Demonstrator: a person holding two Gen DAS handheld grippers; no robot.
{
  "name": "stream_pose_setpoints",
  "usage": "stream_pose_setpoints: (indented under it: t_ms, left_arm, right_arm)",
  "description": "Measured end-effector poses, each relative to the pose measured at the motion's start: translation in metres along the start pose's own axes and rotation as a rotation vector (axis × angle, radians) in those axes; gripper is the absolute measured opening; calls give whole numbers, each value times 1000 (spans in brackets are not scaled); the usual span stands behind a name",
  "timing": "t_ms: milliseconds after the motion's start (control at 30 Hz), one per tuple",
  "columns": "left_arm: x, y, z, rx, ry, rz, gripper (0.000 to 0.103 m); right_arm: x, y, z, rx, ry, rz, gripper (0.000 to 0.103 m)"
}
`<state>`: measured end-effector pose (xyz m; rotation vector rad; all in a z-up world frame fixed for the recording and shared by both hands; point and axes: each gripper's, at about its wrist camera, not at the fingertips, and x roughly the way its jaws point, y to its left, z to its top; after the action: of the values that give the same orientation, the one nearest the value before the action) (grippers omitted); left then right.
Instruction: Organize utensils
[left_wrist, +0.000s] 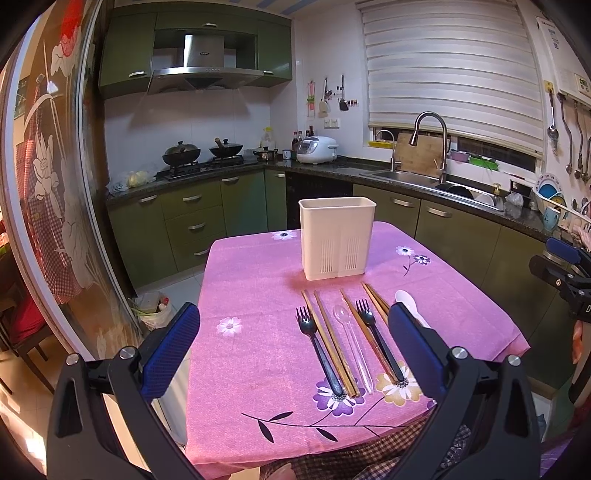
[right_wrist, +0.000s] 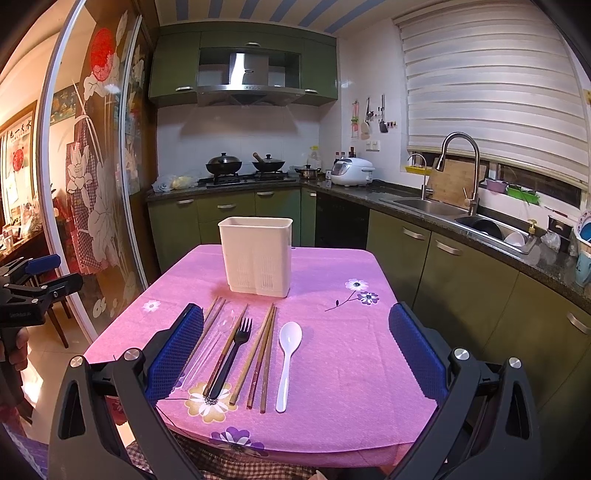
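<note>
Hovering both grippers above the near edge of the table (left_wrist: 236, 266), I am looking down a row of utensils lying on the pink cloth, all with their long axes running near-to-far toward the white holder (left_wrist: 337, 238) standing at the far middle. I am keeping the left gripper (left_wrist: 293, 345) with jaws wide apart and empty; below it, going left to right, are lying a black fork (left_wrist: 319, 354), a pair of chopsticks (left_wrist: 330, 341), a clear spoon (left_wrist: 351, 347), another fork (left_wrist: 378, 341) and more chopsticks. I am holding the right gripper (right_wrist: 295, 349) spread apart and empty too, and the white spoon (right_wrist: 287, 360) is lying almost directly between its fingers, handle toward me. I am judging the right hand nearer that spoon and the left hand nearer the leftmost fork, each needing a straight descent.
</note>
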<state>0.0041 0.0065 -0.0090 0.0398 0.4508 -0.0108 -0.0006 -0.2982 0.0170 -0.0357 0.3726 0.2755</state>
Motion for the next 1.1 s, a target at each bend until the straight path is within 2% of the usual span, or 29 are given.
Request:
stream_pose_setpoints:
  t_ms: [1100]
  left_arm:
    - [0,3,-2,-3,5,6,97]
  right_arm:
    - [5,-1,-1,-2,10,3,99]
